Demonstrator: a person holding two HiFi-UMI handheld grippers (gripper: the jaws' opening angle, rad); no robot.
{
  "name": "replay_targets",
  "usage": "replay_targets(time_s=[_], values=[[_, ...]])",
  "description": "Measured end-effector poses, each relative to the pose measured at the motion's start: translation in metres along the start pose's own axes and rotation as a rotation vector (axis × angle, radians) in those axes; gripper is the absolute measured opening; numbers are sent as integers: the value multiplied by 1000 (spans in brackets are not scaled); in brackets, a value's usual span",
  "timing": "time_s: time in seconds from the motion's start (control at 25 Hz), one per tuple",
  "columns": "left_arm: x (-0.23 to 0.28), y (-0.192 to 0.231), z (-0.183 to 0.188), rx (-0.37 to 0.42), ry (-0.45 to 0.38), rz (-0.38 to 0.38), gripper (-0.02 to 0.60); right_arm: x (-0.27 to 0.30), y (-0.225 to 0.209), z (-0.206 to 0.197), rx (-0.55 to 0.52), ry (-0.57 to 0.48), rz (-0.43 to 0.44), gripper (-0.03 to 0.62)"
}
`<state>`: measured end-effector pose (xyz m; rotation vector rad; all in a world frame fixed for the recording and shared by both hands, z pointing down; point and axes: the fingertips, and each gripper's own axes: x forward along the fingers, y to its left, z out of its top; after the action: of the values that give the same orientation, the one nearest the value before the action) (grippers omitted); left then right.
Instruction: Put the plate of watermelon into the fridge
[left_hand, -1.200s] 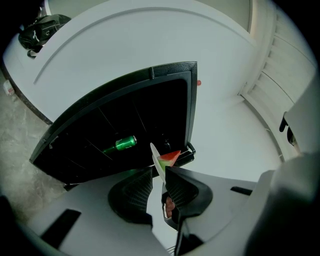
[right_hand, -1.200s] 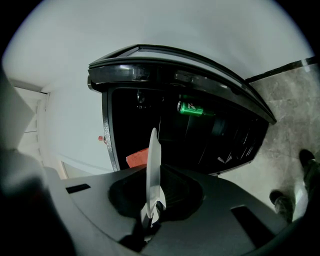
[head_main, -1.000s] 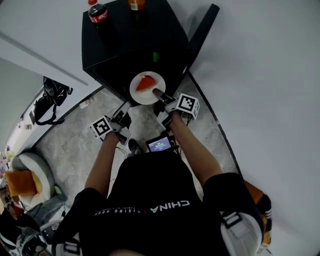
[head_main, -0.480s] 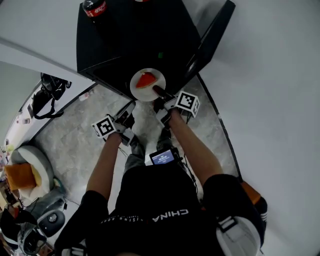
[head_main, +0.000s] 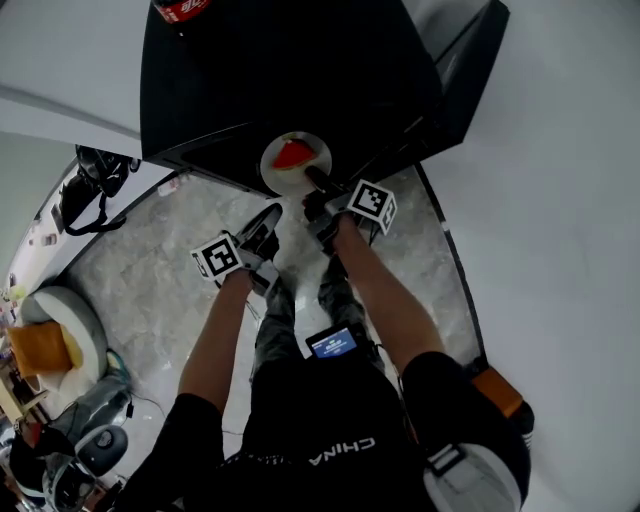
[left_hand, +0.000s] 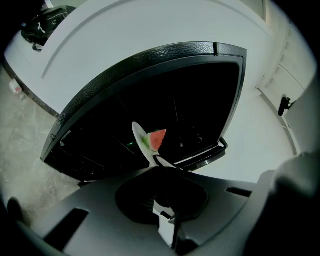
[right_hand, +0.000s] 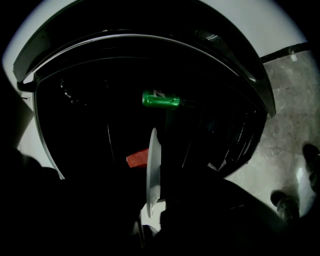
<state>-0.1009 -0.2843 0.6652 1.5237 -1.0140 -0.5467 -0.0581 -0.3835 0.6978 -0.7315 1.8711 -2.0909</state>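
A white plate with a red watermelon wedge hangs at the front edge of the small black fridge, whose door stands open to the right. My right gripper is shut on the plate's near rim. In the right gripper view the plate shows edge-on, with the wedge before the dark fridge interior. My left gripper hovers lower left of the plate and touches nothing; its jaws are not clearly shown. From the left gripper view the plate is tilted in front of the fridge opening.
A green can lies inside the fridge. A cola bottle stands on the fridge top. A black bag and a grey cushion sit on the marble floor at left. A white wall runs along the right.
Both grippers have sunk with the plate. The plate has moved from before the fridge's top edge to its front opening. The person has crouched.
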Motion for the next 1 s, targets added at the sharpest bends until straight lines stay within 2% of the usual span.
replay_targets(time_s=[0.08, 0.2, 0.4, 0.64, 0.92, 1.0], values=[[-3, -1, 0, 4, 2, 6, 12, 1, 3, -2, -3, -12, -9, 32], [-11, 7, 0, 69, 28, 68, 12, 3, 4, -5, -7, -33, -7, 32], [3, 19, 3, 72, 28, 33, 12, 15, -13, 2, -14, -53, -10, 31], [16, 40, 3, 84, 23, 36, 12, 24, -32, 5, 6, -59, 1, 31], [33, 52, 8, 140, 37, 12, 12, 38, -34, 8, 19, -66, 34, 31], [39, 58, 9, 141, 41, 32, 12, 41, -35, 9, 16, -63, 36, 31]])
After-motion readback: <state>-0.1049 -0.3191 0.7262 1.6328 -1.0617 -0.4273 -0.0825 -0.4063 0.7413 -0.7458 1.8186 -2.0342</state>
